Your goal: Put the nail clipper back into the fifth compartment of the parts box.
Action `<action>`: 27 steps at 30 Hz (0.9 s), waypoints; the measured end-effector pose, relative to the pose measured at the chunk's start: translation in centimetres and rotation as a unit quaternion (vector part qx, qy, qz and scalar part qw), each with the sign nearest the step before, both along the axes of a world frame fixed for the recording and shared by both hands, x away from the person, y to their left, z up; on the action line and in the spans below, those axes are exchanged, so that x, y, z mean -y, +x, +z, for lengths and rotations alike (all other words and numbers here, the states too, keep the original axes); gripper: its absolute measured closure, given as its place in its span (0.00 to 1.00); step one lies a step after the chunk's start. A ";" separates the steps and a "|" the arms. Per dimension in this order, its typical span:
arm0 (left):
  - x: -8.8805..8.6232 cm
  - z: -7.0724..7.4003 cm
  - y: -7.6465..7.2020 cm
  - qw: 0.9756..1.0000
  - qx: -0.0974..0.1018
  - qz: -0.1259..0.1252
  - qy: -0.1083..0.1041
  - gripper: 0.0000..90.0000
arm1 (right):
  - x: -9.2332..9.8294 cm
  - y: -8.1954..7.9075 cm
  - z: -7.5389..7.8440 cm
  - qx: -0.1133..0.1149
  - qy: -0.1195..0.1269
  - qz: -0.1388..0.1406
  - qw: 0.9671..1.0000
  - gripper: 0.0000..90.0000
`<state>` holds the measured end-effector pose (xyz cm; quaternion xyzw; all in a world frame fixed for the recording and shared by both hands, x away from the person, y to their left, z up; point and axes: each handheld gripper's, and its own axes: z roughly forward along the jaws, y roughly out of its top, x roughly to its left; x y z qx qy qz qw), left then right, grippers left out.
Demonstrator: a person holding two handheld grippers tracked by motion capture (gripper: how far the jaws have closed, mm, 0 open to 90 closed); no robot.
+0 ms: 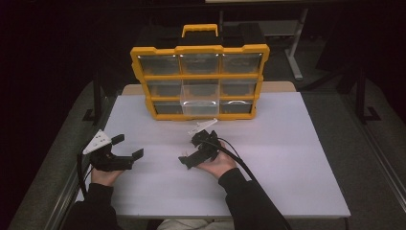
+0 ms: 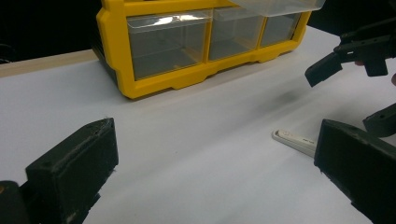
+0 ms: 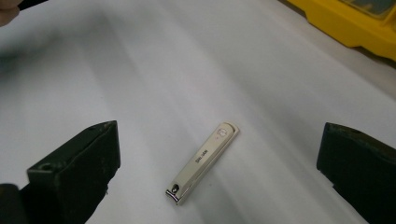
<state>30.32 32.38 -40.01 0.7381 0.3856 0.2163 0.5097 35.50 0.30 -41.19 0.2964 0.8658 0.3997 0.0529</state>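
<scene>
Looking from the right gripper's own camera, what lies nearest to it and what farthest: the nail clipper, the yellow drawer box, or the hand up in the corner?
1. Nail clipper: on the white table, between the right gripper's open jaws.
2. Yellow drawer box: far upper right.
3. Hand: upper left corner; too close to call against the box.

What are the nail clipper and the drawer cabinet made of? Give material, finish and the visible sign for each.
Nail clipper: probably metal with a pale cream, satin coating; the cutting end shows bare, shiny steel and a rivet. The coating could be paint or plastic.

Drawer cabinet: likely moulded plastic, a glossy yellow frame with rounded edges. Its drawers look like clear, hard plastic: you see through them, and they catch glare.
</scene>
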 end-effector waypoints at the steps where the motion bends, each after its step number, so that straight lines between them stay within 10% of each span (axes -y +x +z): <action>1: 0.0 0.0 0.0 1.000 0.000 0.000 0.000 0.00 | 0.0 0.0 0.0 0.000 0.000 0.000 1.000 0.00; 15: 0.0 0.0 0.0 1.000 0.002 -0.003 -0.005 0.00 | -1.2 0.1 -1.0 -0.011 -0.025 0.001 1.000 0.01; 27: -0.1 0.0 0.0 1.000 0.001 -0.003 -0.003 0.00 | -1.8 0.0 -1.9 -0.040 -0.033 0.009 0.999 0.27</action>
